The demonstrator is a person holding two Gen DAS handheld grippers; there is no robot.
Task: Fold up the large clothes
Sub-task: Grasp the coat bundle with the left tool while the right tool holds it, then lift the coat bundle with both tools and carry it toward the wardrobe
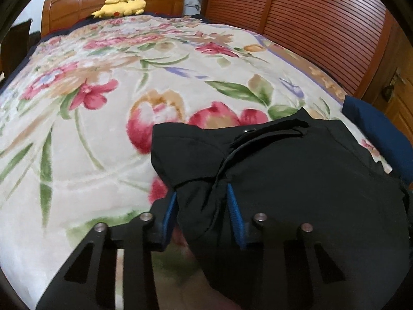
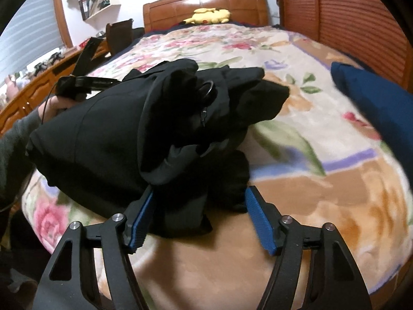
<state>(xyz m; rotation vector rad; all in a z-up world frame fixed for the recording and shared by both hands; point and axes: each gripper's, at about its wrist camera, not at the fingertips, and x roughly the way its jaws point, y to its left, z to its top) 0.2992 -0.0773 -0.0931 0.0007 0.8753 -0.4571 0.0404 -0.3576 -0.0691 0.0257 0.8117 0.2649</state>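
A black garment [image 1: 309, 168] with a zip lies bunched in a thick bundle on the floral blanket [image 1: 103, 134] near the foot of the bed. In the left wrist view my left gripper [image 1: 202, 190] is shut on a puckered fold of it, cloth filling the gap between the blue pads. The right wrist view shows the same black garment [image 2: 108, 134] heaped up, a metal ring showing on top. My right gripper [image 2: 200, 190] stands open at its near edge, a flap of cloth lying between the wide-set pads. The left gripper [image 2: 77, 82] and the hand [image 2: 51, 106] holding it appear at the bundle's far left.
A dark blue cloth [image 2: 374, 98] lies on the bed's right side. A yellow plush toy [image 2: 209, 15] rests by the wooden headboard [image 2: 175, 5]. Slatted wooden doors [image 1: 322, 20] run along the right. A wooden desk [image 2: 31, 87] and a chair [image 2: 118, 33] stand to the left.
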